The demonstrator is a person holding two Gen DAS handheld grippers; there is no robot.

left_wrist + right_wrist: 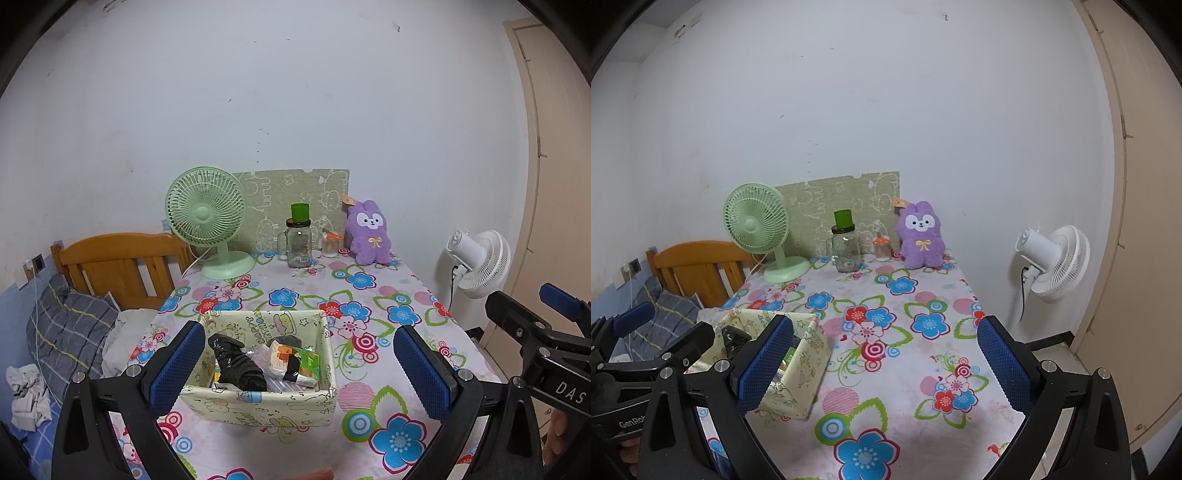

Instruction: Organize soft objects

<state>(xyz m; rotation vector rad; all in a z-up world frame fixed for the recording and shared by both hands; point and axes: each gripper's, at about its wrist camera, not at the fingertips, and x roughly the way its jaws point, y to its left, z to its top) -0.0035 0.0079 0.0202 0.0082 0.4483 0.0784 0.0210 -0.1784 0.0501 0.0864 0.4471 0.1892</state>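
A pale yellow fabric basket (258, 404) stands near the table's front edge; it holds a black cloth (238, 363) and a tissue packet (293, 363). It also shows in the right wrist view (803, 363). A purple plush bunny (369, 232) sits upright at the table's far right, also seen in the right wrist view (921, 234). My left gripper (299, 373) is open and empty, just in front of the basket. My right gripper (884, 363) is open and empty over the tablecloth, to the right of the basket.
At the back stand a green desk fan (207, 218), a glass jar with a green lid (299, 240), a small cotton-swab jar (330, 243) and a green patterned board (295, 199). A wooden headboard (122, 266) and bedding lie left. A white floor fan (480, 262) stands right.
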